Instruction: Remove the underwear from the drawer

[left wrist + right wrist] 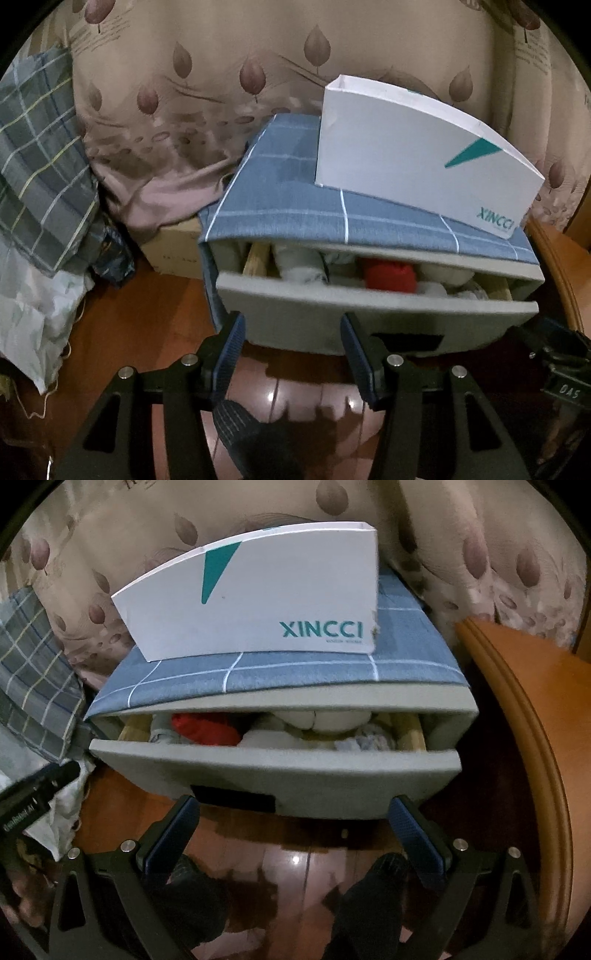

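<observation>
Drawer (273,771): grey front pulled partly out of the small cabinet, a gap open along its top; a dark recessed handle slot sits low on the front.
Underwear (205,731): rolled and bundled pieces packed inside the drawer, a red one toward its left end in the right wrist view, pale white and grey ones beside it; which pieces count as underwear cannot be told for certain.
Left gripper (291,328): jaws spread wide, nothing between them, poised just before the drawer front, not touching any cloth.
Right gripper (295,805): jaws also spread wide and empty, level with the handle slot, apart from the contents.
Cabinet top: blue checked cloth (280,184) with a white XINCCI box (258,598) standing on it.
Progress: drawer appears open enough to reach in; nothing lifted out yet.
Left to do: bring one gripper over the gap, close on a bundle, draw it clear of the drawer.
</observation>
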### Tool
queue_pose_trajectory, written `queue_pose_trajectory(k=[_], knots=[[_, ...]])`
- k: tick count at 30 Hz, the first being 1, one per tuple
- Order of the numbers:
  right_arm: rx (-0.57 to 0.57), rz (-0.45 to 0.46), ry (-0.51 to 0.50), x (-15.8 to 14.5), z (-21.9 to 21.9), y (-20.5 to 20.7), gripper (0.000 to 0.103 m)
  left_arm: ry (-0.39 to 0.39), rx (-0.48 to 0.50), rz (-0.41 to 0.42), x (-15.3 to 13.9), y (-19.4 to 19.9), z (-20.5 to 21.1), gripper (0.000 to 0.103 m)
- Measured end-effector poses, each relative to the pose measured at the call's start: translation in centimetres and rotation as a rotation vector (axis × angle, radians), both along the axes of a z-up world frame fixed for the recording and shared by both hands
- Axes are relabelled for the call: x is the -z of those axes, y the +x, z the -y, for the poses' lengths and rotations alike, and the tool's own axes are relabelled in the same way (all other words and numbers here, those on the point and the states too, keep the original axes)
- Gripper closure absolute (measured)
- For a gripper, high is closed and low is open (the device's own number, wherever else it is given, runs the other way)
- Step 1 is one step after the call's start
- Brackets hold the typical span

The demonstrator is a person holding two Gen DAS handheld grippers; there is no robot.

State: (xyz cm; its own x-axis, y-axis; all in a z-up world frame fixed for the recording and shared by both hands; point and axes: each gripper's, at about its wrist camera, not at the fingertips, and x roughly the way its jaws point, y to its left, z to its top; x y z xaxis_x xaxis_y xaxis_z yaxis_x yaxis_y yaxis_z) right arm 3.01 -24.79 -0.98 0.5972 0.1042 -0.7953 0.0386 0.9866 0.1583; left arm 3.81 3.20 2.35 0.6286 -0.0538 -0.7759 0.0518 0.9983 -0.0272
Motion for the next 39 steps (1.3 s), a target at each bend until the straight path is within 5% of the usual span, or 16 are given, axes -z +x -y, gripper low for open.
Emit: queue_pose_trajectory(k=[26,39], knots=[[-0.015,-0.05,-0.081,4.3,-0.4,8.2,0.002,0.101,0.118,-0.062,6.5,8.8,4.0,0.048],[-0.009,-0.156,-0.033,5.4,0.2,10.2,0.002,0.054,0.141,-0.169,7.7,9.9,3.2,0.045]])
